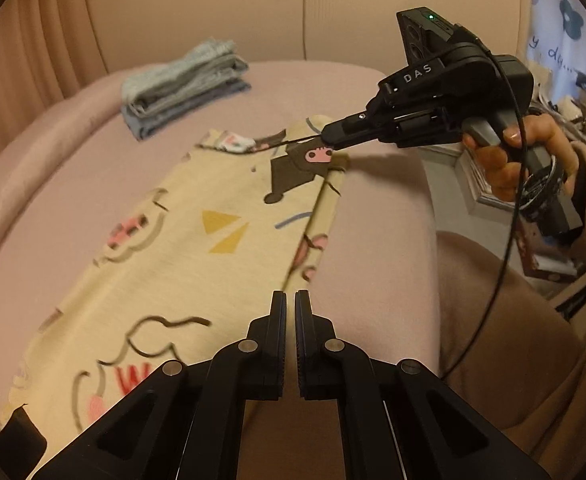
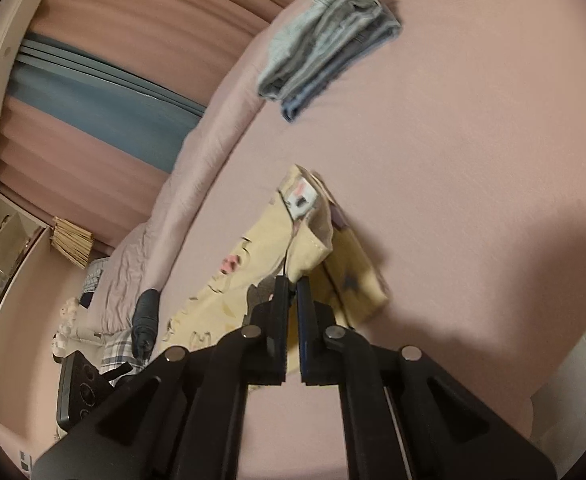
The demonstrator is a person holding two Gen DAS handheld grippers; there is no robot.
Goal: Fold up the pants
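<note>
The cream printed pants (image 1: 197,248) lie lengthwise on the pink bed (image 1: 381,216), running from its near edge toward the middle, well apart from a folded stack of grey-blue clothes (image 1: 181,84) that sits toward the bed's far left edge.

The step in hand looks like the start of a fold along the garment's right long edge. To do it well, both pinches should rise together and carry that edge across at an even height, keeping the cloth between them taut so the crease falls straight. A lift on one side only would likely twist the leg and drag the rest of the cloth over the sheet. The far end already shows a turned-over flap with a white label (image 2: 301,200), so it should be laid flat before release.

The left tool (image 1: 290,300) is at the near end of the pants, on the right edge. Its jaws are closed to a narrow slit. The hem (image 1: 313,256) runs right up to the tips, but whether cloth is actually pinched there cannot be made out.

The right tool (image 2: 291,286), held in the person's hand (image 1: 525,156), reaches to the far right corner of the pants. Its jaws are also closed, and here a fold of the cream fabric (image 2: 313,248) rises directly out of the tips, lifted clear of the bed, so it appears to be gripping the cloth.
</note>
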